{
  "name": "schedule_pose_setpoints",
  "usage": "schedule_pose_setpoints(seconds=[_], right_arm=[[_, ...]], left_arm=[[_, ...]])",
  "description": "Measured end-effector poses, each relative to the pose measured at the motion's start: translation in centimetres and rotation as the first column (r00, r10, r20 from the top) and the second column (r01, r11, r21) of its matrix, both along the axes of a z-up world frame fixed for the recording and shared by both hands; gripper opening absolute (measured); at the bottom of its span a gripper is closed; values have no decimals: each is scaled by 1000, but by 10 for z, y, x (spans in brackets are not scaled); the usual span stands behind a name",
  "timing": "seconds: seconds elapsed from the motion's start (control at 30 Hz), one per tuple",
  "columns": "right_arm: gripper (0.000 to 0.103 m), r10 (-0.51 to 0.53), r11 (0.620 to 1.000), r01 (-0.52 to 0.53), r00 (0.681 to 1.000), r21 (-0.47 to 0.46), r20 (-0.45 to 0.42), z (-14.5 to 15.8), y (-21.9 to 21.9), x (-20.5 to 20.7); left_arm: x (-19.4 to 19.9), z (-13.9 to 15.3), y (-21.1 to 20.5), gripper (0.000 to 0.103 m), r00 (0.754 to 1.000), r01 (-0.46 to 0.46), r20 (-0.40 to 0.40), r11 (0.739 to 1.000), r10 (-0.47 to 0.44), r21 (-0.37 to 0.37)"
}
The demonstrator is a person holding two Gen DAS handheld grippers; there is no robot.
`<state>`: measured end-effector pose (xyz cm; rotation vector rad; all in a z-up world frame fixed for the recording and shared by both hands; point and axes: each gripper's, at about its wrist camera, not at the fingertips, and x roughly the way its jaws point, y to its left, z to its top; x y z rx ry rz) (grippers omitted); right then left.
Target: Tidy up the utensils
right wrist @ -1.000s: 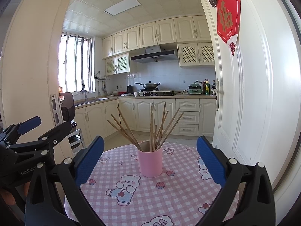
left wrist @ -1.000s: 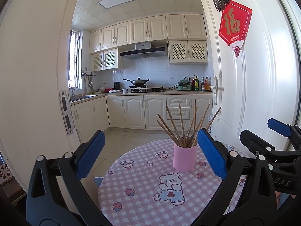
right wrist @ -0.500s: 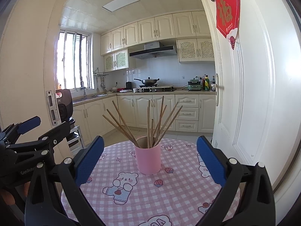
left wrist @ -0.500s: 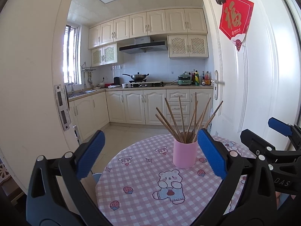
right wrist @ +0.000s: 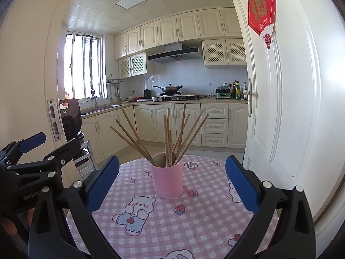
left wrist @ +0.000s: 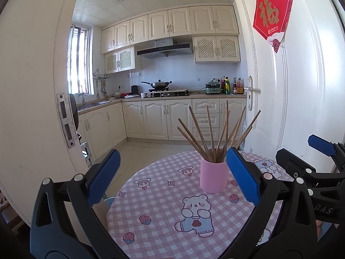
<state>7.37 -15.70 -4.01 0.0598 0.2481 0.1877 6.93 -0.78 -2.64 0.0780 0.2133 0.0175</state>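
Note:
A pink cup (left wrist: 213, 176) (right wrist: 167, 178) stands upright on a round table with a pink checked cloth (left wrist: 163, 207) (right wrist: 194, 220). Several wooden chopsticks (left wrist: 210, 132) (right wrist: 170, 136) fan out of the cup. My left gripper (left wrist: 172, 179) is open and empty, held short of the cup, which sits toward its right finger. My right gripper (right wrist: 171, 183) is open and empty too, with the cup centred between its fingers but farther ahead. Each gripper appears at the edge of the other's view: the right gripper (left wrist: 319, 151) and the left gripper (right wrist: 28, 146).
A white door (left wrist: 301, 97) (right wrist: 291, 108) with a red paper sign stands open close to the table's right side. A door frame (left wrist: 32, 108) rises on the left. Beyond the table lies a kitchen with cabinets (right wrist: 183, 120) and a stove. A dark appliance (right wrist: 70, 120) sits on a stool left.
Both views have tilted slightly and crept closer to the table. The cup sits a little nearer in the frames. Both grippers stay open.

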Motion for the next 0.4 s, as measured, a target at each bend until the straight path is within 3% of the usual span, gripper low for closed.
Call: schedule_pose_setpoints(seconds=[0.2,0.4], right_arm=[[95,2,1000,-3,1000,-8,-24,-8,-1,14],[95,5,999,-8,995,-33,-98,-29,-1,37]], left_arm=[[15,-10,0,96,999,-1,-41,1000,1,-12],[53,-38,3,96,976,3,-216,999,-12,-45]])
